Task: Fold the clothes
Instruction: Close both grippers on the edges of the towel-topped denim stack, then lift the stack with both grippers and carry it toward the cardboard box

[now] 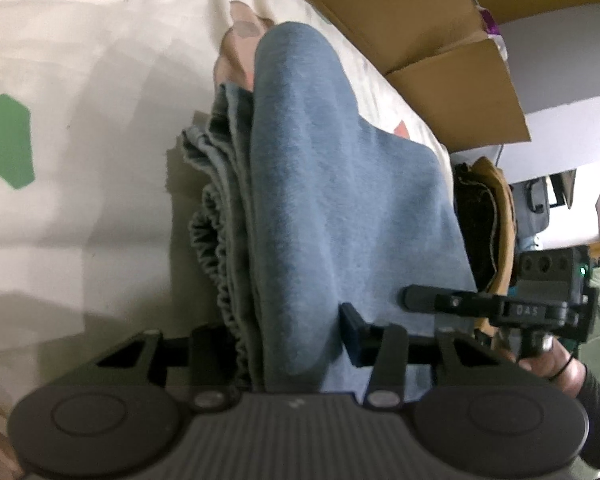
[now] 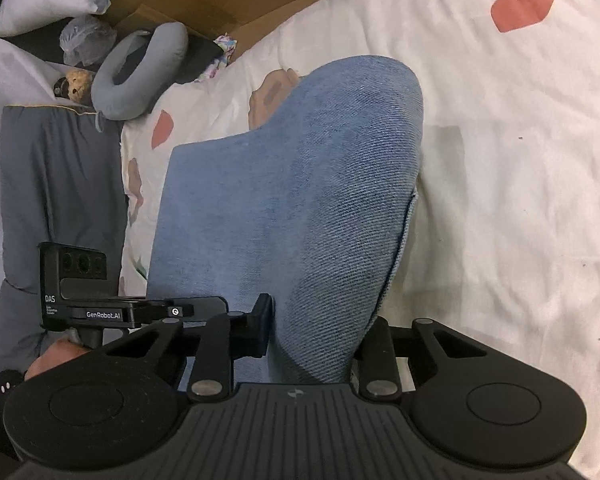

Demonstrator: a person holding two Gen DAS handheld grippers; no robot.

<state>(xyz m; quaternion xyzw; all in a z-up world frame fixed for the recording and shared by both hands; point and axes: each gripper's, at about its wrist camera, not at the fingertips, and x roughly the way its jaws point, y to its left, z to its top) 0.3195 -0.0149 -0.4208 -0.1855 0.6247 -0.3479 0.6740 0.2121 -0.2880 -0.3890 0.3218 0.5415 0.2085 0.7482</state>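
A folded blue denim garment (image 1: 340,200) lies on the cream bed sheet (image 1: 80,60), its stacked layers and gathered elastic waistband (image 1: 212,264) showing along the left side. My left gripper (image 1: 280,336) is shut on the garment's near edge, and its left finger is hidden behind the cloth. In the right wrist view the same denim (image 2: 300,200) bulges up between the fingers of my right gripper (image 2: 316,332), which is shut on it. The two grippers sit side by side on the same edge.
The sheet carries green (image 1: 6,140) and red patches (image 2: 522,2). Cardboard boxes (image 1: 420,40) line the far bed edge. A grey neck pillow (image 2: 140,72), a plush toy (image 2: 74,82) and a grey cushion (image 2: 60,184) lie to the left. A hand (image 1: 556,364) holds the right device.
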